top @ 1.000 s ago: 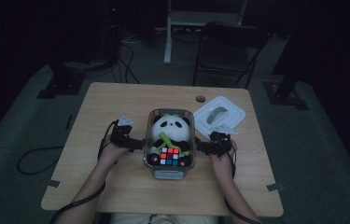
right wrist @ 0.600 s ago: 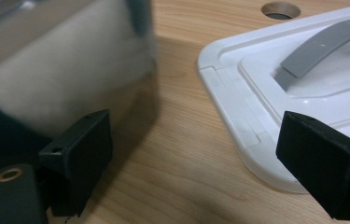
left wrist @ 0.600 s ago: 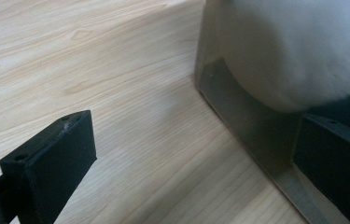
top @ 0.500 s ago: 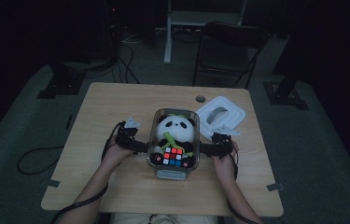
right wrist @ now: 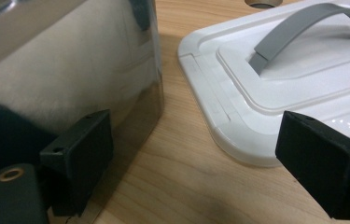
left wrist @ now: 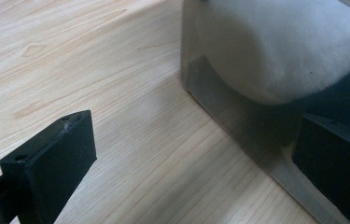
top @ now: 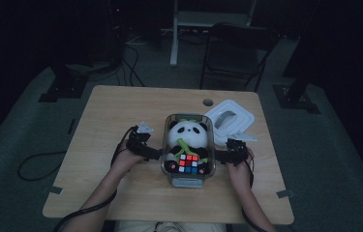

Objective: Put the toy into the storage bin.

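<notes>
Both grippers flank the clear box (top: 188, 145) mid-table: my left gripper (top: 154, 153) and right gripper (top: 220, 157), jaws spread, clamping nothing. Box holds a panda plush (top: 187, 137) and cube puzzle (top: 189, 163). Judgement: walls stiff, smooth, likely slippery; load light, soft. Press low on opposite long walls. White lid (right wrist: 284, 79) lies just beside.

Panda (top: 187, 137) and cube (top: 189, 163) in bin (top: 187, 178), lid (top: 231, 119) seemingly just right

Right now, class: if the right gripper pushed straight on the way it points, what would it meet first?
Probably the white lid with its grey handle; the clear box sits beside one jaw, though depth is unclear.
</notes>
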